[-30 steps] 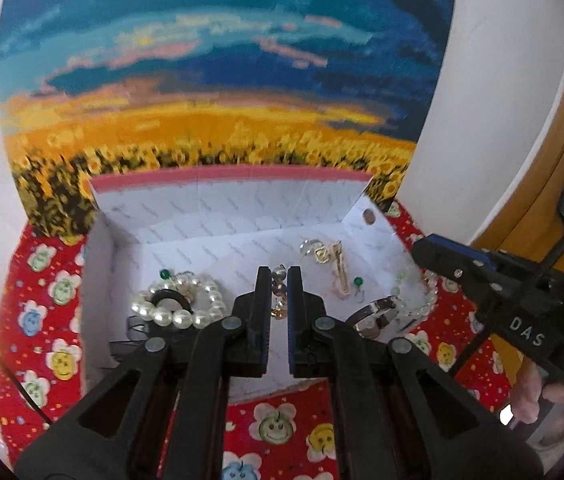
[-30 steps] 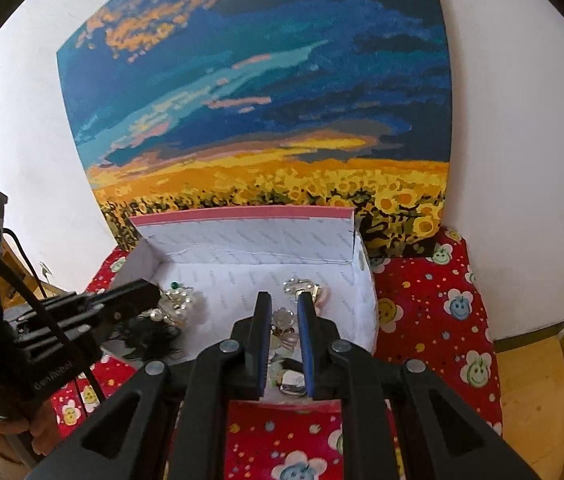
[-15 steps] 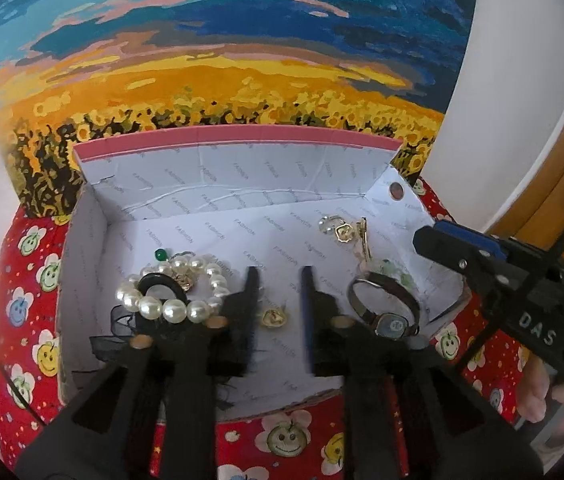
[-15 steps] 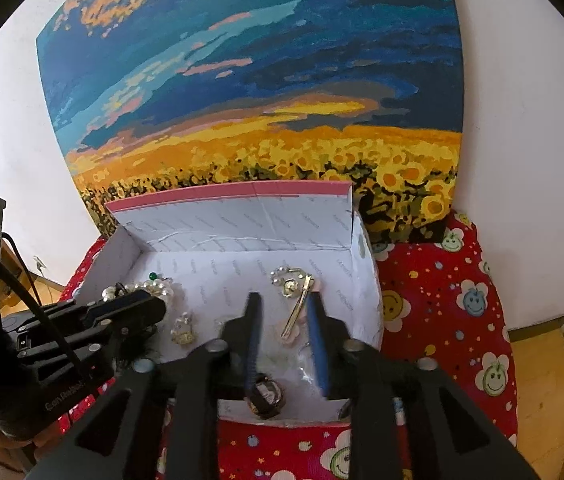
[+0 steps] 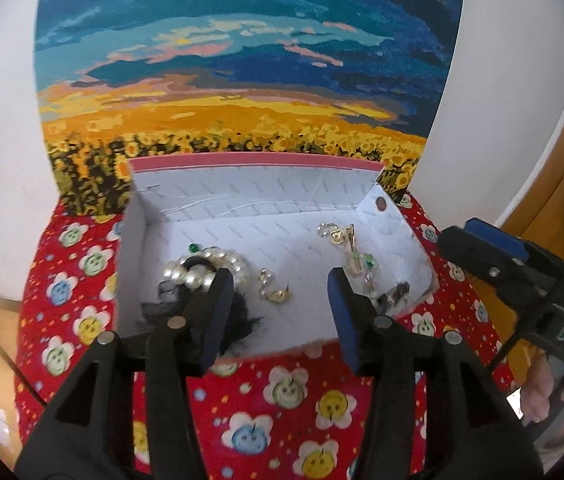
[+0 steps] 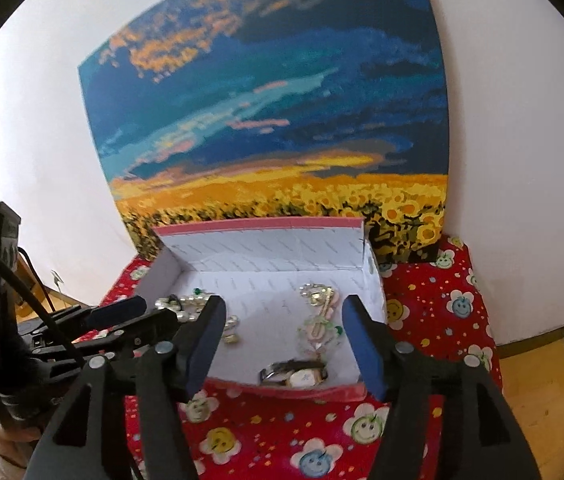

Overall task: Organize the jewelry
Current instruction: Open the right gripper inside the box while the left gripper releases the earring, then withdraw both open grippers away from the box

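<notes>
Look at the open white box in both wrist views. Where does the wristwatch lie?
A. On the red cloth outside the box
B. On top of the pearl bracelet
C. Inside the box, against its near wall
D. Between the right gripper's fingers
C: the wristwatch lies on the floor of the box, just behind its near pink-edged wall, with nothing gripping it.

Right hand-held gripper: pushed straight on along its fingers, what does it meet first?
Probably the wristwatch lying just inside the box's near wall. The right hand-held gripper, jaws just opened and empty, frames it; depth is uncertain.
</notes>
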